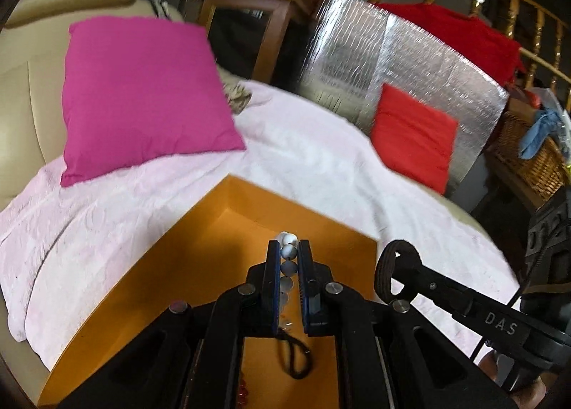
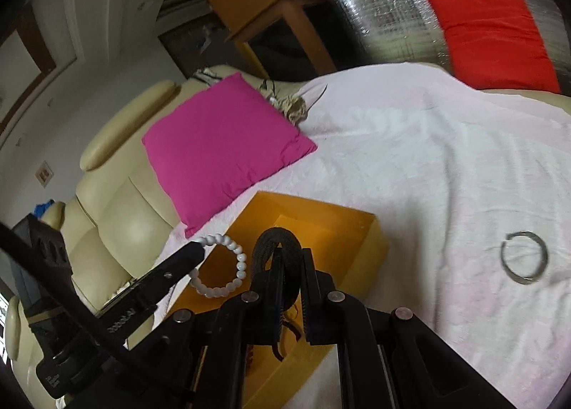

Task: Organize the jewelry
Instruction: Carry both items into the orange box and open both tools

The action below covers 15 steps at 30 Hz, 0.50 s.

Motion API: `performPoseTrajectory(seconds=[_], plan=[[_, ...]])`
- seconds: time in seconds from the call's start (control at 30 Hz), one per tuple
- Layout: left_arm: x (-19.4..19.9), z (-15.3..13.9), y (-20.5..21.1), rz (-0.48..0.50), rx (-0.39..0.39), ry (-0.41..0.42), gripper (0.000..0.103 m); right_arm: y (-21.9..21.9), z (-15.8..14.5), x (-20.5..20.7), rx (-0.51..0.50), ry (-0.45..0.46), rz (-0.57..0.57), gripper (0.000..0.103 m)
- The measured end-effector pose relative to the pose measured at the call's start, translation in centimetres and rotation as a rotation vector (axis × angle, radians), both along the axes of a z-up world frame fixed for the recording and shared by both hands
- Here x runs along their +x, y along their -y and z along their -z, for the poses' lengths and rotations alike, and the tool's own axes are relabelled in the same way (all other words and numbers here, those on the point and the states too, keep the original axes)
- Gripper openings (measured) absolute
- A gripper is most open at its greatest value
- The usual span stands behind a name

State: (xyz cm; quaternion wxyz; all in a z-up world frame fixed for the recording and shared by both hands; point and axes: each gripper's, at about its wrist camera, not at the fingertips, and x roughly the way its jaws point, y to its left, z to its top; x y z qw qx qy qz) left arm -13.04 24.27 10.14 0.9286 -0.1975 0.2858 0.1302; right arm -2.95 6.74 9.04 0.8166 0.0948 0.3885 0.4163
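An orange box (image 1: 200, 266), open at the top, sits on a pale pink blanket (image 1: 303, 159) spread over a cream sofa (image 1: 21, 116), and everything else is placed from it. The left claw (image 1: 288, 248) hangs above the box interior with its jaws drawn narrow, pinching a white bead bracelet (image 1: 288, 251); in the right wrist view the same bracelet (image 2: 228, 266) dangles as a full loop from the tip of the left claw (image 2: 195, 252), over the box's near left edge. The right claw (image 2: 288, 255) is likewise closed tight, gripping a black woven band (image 2: 274, 241) that arches up above its tips over the box (image 2: 342, 248); in the left wrist view this band (image 1: 396, 266) shows as a dark loop just beyond the box's right wall, held by the right claw (image 1: 407, 268). Inside the box, below the left claw, lies a dark cord loop (image 1: 296, 355) on the orange floor, with a few small red beads (image 1: 243, 389) near the front edge. To the right of the box, well apart on the blanket, lies a thin silver bangle (image 2: 524, 256). Behind the box on its left a magenta cushion (image 1: 142, 95) leans against the sofa back. Far behind on the right a red cushion (image 1: 414, 134) rests against a silver foil panel (image 1: 357, 62).
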Motion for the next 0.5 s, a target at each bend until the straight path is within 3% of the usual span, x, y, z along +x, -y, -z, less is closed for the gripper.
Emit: performPoseTrajectory(seconds=[0.17,0.5], plan=[[0.6,1.7,-0.9,-0.010,-0.009,-0.075,0.009,-1.4,1.8,0.7,-0.037,-0.020,0.001,0.009],[0.8,2.6,-1.3,-0.033,0.021,-0.137,0.010,-3.9,3.0,0.9,-0.060,-0.026,-0.022,0.012]])
